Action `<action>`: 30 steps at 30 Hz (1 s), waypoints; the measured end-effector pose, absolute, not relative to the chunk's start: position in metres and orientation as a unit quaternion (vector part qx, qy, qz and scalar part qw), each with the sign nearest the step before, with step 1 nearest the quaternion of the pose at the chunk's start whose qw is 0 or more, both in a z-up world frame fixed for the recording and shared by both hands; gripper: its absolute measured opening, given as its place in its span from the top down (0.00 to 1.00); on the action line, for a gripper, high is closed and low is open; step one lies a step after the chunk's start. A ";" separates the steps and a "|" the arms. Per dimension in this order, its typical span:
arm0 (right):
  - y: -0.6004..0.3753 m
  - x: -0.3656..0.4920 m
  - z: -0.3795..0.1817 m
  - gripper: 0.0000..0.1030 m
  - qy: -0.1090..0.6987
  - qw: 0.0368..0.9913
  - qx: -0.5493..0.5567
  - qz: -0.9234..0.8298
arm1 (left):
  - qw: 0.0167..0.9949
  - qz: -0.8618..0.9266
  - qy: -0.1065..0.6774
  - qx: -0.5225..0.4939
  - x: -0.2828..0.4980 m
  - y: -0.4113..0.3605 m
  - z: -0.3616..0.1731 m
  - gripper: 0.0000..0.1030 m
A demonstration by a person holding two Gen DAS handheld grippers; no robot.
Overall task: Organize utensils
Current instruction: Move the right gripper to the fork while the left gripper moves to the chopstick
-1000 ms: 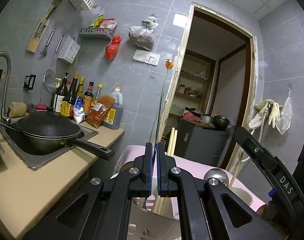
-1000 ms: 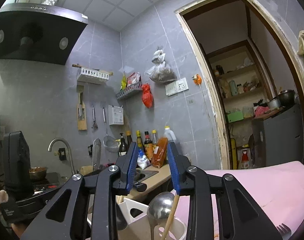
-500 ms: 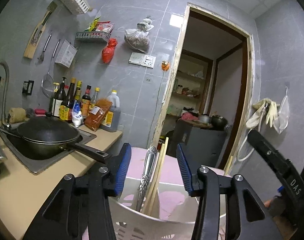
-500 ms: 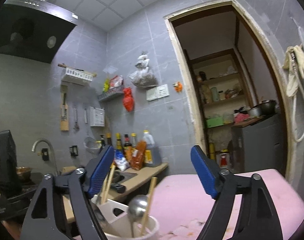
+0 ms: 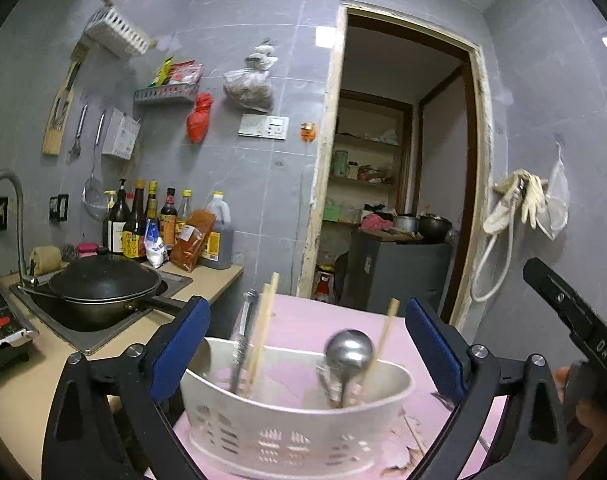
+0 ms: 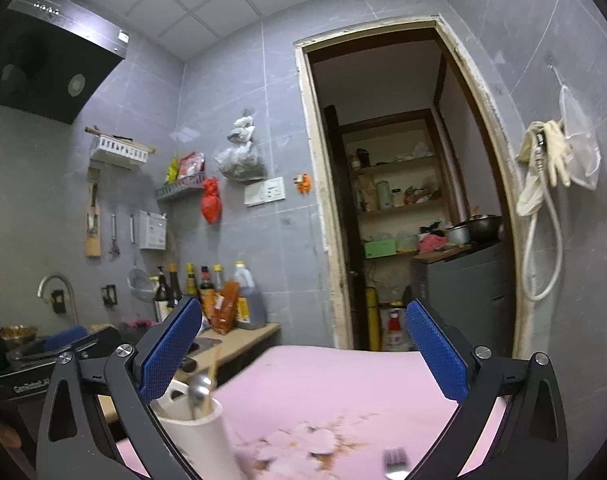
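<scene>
Both jaws just opened wide; utensils stand released in holder [image 5: 295, 420].

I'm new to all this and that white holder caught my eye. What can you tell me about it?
The white utensil holder looks like plastic, oval, with slotted cut-outs low on its wall. It stands upright on the pink table cover. Inside lean wooden chopsticks, a metal handle and a round steel ladle. Neither open gripper touches it.
</scene>
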State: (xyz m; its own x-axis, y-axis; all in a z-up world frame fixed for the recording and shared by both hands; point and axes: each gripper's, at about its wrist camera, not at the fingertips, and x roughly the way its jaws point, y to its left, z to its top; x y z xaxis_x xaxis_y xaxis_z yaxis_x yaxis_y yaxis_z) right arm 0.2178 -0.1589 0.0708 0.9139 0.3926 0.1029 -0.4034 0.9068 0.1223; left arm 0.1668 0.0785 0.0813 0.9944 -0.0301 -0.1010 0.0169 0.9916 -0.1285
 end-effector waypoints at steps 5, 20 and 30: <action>-0.185 0.207 0.067 0.00 -0.026 0.983 0.047 0.175 | 0.997 -0.028 0.065 -0.041 0.159 0.047 0.075 0.07; -0.252 0.208 0.029 0.00 0.071 0.989 0.001 0.126 | 0.978 -0.076 0.193 -0.026 0.173 -0.016 0.029 0.07; -0.257 0.242 -0.007 0.00 0.181 0.971 0.023 0.157 | 0.952 -0.088 0.293 0.013 0.201 -0.043 0.002 0.07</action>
